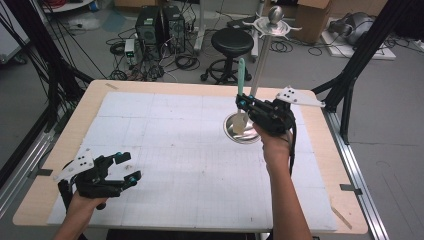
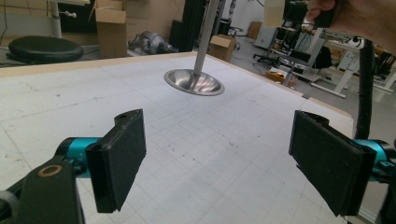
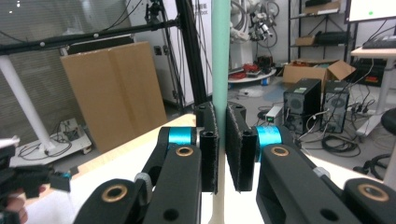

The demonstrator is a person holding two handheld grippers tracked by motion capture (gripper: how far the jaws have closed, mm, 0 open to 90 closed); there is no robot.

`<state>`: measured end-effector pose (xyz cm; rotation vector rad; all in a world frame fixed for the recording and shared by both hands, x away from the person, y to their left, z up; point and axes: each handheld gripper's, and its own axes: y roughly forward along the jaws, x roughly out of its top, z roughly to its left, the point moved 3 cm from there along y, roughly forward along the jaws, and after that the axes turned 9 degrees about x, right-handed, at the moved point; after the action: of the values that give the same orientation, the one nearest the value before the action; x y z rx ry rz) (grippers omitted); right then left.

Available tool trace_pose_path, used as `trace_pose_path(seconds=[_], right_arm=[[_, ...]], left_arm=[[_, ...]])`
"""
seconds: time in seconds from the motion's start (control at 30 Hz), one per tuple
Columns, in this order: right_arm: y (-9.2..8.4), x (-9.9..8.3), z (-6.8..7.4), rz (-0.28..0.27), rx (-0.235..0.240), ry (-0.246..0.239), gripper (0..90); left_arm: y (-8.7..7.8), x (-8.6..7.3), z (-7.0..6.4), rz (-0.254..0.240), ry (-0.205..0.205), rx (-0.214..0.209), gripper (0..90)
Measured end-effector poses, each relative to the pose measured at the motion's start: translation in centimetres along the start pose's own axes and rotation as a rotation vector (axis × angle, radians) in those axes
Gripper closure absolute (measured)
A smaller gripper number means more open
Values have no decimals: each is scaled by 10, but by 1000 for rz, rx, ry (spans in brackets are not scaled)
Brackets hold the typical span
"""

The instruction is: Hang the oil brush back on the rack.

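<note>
**Two grippers, one spoon, one metal stand**

Jaws on the right gripper (image 1: 243, 104) are pressed together on one spoon with a green handle (image 1: 240, 75). Jaws on the left gripper (image 1: 129, 166) are wide apart and hold nothing.

From the high view you can count two grippers, one in each hand. The left one is at the near left of the white table mat (image 1: 170, 150). The right one is at the far right, up over the round shiny foot of one metal stand (image 1: 235, 131). The stand has one thin pole (image 1: 260, 62) going up to a ball on top. The spoon stands upright, its pale bowl end down by the foot and its handle pointing up beside the pole. One black round stool (image 1: 231, 42) sits on the floor past the far edge.

From the left gripper view the two black pads (image 2: 119, 158) are seen from close, with bare mat between them and the stand foot (image 2: 194, 82) farther off.

From the right gripper view the green handle (image 3: 220, 65) runs straight up between the two pads (image 3: 209, 151), which touch it on both sides. Two black computer boxes (image 3: 317, 100) sit on the floor behind.
</note>
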<state>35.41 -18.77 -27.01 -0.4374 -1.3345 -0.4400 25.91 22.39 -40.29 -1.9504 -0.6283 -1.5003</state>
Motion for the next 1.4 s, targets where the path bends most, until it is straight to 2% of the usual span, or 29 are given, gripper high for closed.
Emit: trace_pose_path(seconds=[0.13,0.47,1.3,1.37,1.4], right_arm=[[0,15,-5,-21,-18,-8,846],[-1,35,-14,-45,-60,-5,846],[-3,35,-34,-39,-120,47,845],[-3,35,-33,-30,-129,44,836],[-4,35,-32,-30,-135,38,784]], left_arm=[[0,-1,1,4,4,4,193],[-1,-1,1,7,5,-3,193],[-2,-1,2,1,-4,-9,195],[-2,-1,2,-5,-14,-12,196],[-2,0,3,-11,-17,-11,195]])
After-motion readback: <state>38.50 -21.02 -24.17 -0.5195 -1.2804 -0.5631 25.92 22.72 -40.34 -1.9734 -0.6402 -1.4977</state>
